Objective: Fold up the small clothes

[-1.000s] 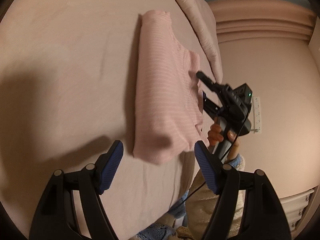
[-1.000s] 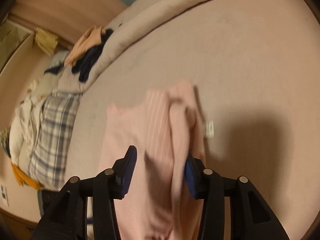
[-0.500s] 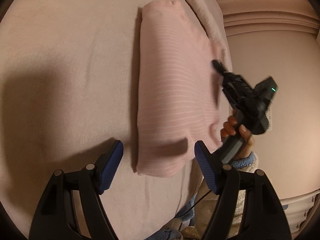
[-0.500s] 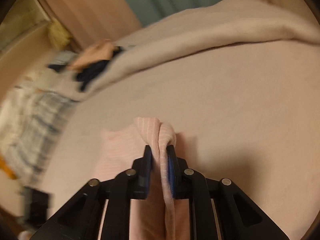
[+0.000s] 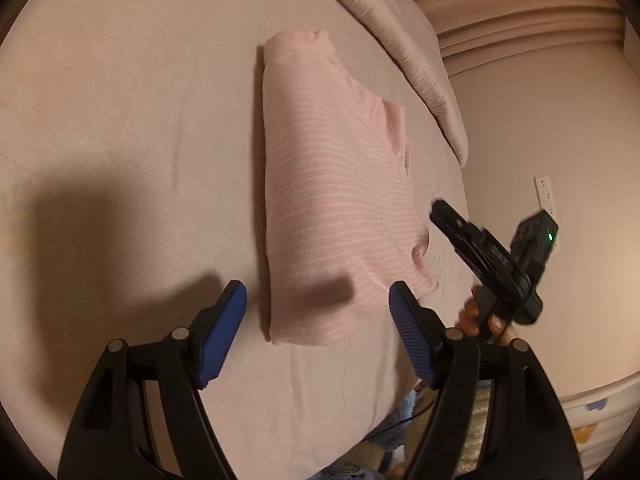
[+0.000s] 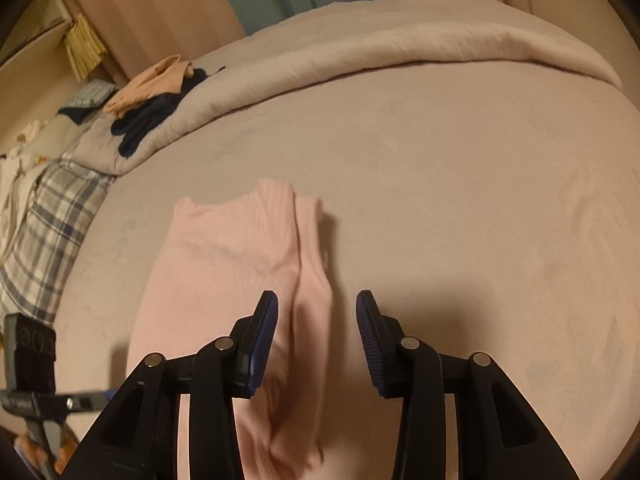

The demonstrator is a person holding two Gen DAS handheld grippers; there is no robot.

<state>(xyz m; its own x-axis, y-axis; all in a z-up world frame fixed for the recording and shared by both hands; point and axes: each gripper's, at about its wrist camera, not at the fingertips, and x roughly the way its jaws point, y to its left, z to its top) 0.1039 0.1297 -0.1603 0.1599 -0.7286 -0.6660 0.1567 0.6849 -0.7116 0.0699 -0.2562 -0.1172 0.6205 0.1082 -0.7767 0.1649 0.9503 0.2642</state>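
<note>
A small pink striped garment (image 5: 336, 200) lies folded lengthwise on the pink bed sheet (image 5: 120, 140). My left gripper (image 5: 318, 300) is open and empty, hovering just above the garment's near end. My right gripper (image 6: 316, 312) is open and empty, its jaws spread above the garment's folded-over edge (image 6: 308, 248). In the left wrist view the right gripper (image 5: 444, 216) hangs off the garment's right side near the bed edge. The left gripper's body shows at the lower left of the right wrist view (image 6: 28, 352).
A rolled-back duvet (image 6: 360, 52) runs along the far side of the bed. Dark and peach clothes (image 6: 156, 96) lie on it, and a plaid cloth (image 6: 48, 216) lies at the left. The bed edge (image 5: 460, 280) drops off at the right, before a wall.
My right gripper was shut on the garment's edge half a second ago. It has let go, opened and drawn back. The fold now lies flat on the garment. My left gripper stayed open.
</note>
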